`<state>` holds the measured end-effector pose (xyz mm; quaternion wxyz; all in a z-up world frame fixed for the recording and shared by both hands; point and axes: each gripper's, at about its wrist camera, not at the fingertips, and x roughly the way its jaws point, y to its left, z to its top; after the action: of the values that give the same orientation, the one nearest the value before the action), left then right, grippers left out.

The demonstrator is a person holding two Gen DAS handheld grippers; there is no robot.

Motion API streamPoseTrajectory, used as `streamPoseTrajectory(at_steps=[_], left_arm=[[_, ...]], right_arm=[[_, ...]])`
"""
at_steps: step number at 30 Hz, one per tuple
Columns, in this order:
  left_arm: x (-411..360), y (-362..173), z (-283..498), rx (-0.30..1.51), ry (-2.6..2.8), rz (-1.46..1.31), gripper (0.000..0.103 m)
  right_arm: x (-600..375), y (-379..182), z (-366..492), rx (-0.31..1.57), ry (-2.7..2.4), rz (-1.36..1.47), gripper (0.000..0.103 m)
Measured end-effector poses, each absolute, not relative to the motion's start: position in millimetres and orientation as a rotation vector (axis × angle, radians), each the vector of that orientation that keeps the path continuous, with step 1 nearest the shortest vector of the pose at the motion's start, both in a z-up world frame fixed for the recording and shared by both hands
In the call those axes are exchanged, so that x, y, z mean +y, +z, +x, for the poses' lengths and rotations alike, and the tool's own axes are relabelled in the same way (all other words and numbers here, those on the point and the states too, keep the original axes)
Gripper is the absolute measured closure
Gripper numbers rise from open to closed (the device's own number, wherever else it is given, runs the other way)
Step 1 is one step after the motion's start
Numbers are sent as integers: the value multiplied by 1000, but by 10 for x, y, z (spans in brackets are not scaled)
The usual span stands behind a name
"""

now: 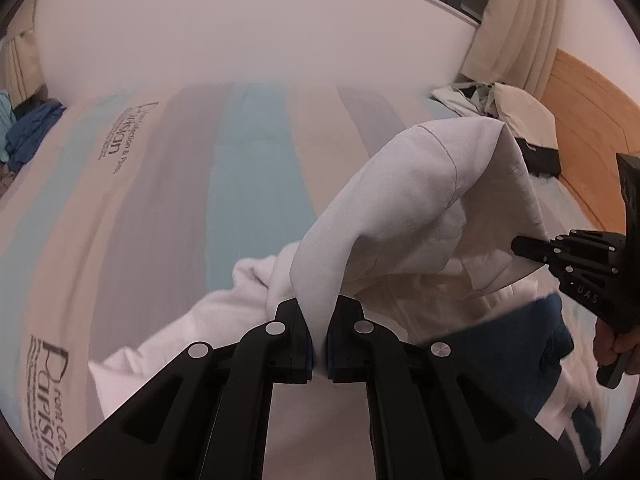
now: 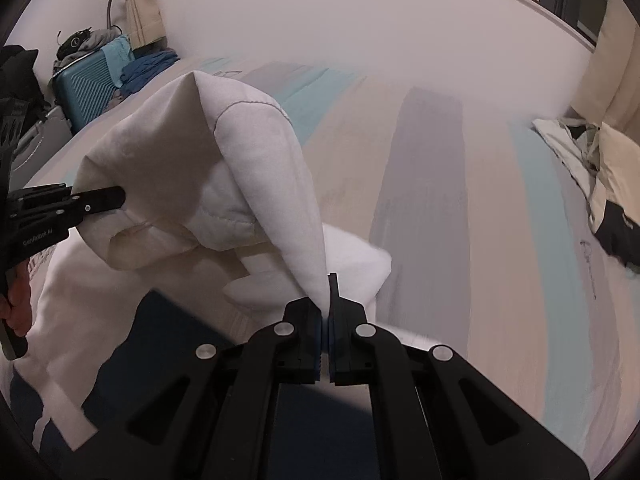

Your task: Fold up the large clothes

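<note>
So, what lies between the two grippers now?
A lifted span of the white garment hangs between them: the left gripper pinches one end and the right gripper the other. Both wrist views show it.

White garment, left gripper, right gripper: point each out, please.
White garment (image 1: 420, 184), left wrist view, on the lifted fold.
Left gripper (image 1: 319, 344), left wrist view, between fingertips pinching cloth.
Right gripper (image 2: 328, 344), right wrist view, between fingertips pinching cloth.
</note>
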<state>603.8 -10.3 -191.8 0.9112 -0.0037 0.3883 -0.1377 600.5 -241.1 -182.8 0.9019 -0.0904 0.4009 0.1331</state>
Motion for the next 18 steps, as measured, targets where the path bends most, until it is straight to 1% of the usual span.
streamPoseTrajectory(at_steps=[6,18], left_arm=[[-164,-1953,5706,780,-280,43,100],[-237,-2206,5261,832,-266,143,100]], right_arm=[[-2413,-1918,5723,839,276,-189,102],[-2402,-2270,5271,904,270,-244,102]])
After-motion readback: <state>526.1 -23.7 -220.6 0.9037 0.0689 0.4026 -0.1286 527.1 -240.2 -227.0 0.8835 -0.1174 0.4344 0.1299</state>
